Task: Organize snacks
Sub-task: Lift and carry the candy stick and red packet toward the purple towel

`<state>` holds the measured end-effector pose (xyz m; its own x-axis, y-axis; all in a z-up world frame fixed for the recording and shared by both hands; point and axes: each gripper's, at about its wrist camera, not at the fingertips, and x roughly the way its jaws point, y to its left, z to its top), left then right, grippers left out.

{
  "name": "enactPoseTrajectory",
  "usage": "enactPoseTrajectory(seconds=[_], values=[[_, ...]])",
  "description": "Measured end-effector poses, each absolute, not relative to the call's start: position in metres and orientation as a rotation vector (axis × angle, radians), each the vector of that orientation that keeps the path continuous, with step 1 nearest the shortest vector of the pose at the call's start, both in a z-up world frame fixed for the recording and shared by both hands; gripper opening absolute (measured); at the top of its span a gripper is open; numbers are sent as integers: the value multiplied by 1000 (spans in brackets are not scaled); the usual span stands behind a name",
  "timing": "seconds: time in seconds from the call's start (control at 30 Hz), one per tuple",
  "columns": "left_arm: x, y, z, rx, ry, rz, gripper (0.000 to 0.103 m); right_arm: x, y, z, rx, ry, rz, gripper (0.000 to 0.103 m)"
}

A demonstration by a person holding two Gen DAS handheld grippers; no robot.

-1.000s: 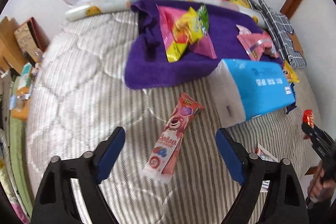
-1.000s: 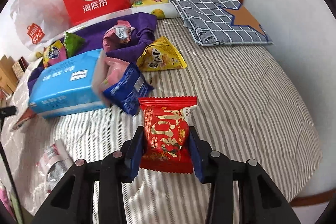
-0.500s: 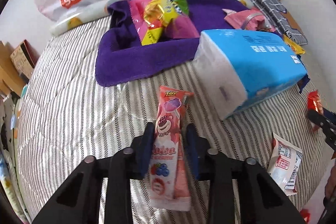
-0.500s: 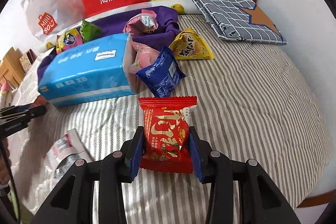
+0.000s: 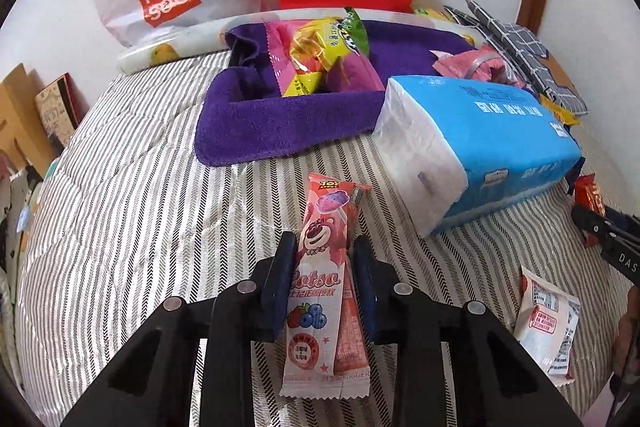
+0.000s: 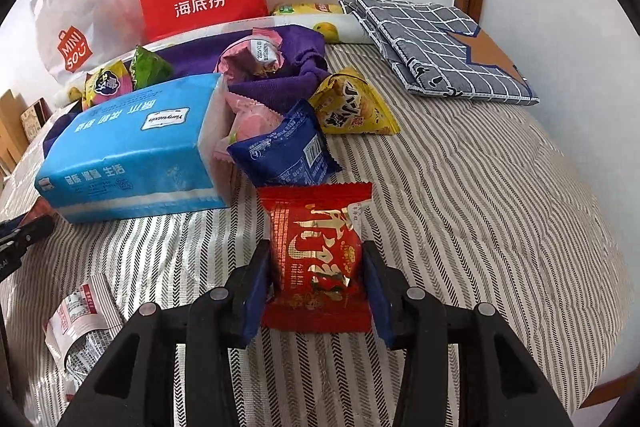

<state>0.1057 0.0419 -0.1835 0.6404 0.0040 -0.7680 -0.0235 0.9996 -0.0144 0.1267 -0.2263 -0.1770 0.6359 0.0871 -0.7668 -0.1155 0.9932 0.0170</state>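
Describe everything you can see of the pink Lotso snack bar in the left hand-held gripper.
The pink Lotso snack bar is a long, slim, glossy plastic packet with crimped ends, printed with a pink bear, berries and a Toy Story logo. It lies lengthwise on the striped bedcover, pointing toward the purple towel. The left hand-held gripper is shut on its middle, blue pads pressing both long edges; it looks sealed and undamaged.

Left gripper (image 5: 325,263) fingers clamping pink Lotso snack stick (image 5: 322,291) on striped bedspread (image 5: 132,211), apparently pressed flat, blue tissue pack (image 5: 492,143) beyond

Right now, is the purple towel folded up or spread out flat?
Spread out, though rumpled: the purple towel lies open on the striped bed with snack packets on top.
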Motion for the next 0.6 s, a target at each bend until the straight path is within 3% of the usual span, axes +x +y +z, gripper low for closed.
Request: enactPoseTrajectory(seconds=[0.6], values=[[105, 45, -184, -57, 867, 20, 26, 126, -225, -177, -42, 870, 111, 42]])
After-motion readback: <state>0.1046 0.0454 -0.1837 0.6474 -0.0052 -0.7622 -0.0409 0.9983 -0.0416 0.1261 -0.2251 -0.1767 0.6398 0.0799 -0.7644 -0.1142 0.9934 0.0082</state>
